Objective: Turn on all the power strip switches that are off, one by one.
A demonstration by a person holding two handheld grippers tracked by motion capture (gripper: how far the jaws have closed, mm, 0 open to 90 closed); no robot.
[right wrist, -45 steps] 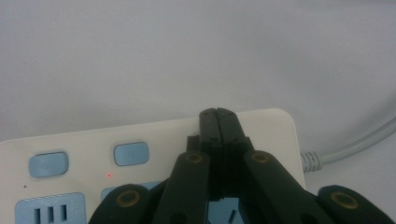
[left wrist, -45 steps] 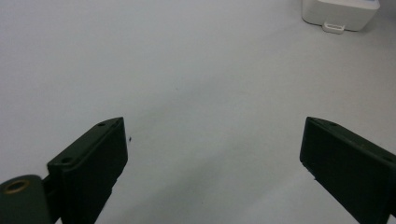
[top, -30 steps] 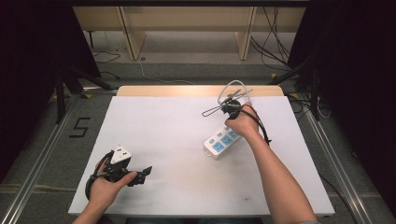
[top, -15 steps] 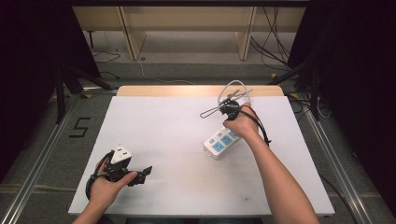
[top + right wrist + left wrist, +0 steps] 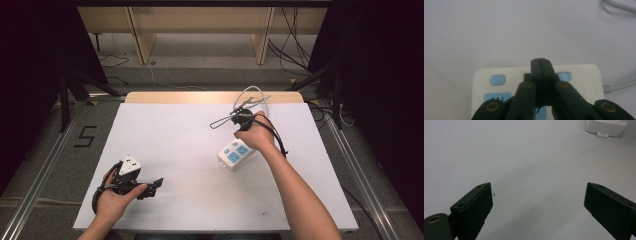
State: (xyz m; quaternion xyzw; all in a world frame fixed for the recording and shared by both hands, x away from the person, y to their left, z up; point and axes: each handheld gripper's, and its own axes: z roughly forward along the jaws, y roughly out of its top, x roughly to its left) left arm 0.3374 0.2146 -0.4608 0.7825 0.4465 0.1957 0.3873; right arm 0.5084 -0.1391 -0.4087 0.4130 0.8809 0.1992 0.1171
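- White tabletop [image 5: 190, 150] filled my working area, bare at its near edge.
- At near left, my left gripper [image 5: 150, 186] sat with jaws spread wide, grasping nothing, well apart from the strip.
- Farther right, the power strip [image 5: 234, 154] lay with its long axis running near-left to far-right.
- My right gripper [image 5: 540, 62] hovered over it, jaws pressed together on nothing, clearly the nearer hand.
- Its white cord [image 5: 252, 92] looped at the far edge.

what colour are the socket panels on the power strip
Light blue, set in a white power strip body; clearest in the right gripper view.
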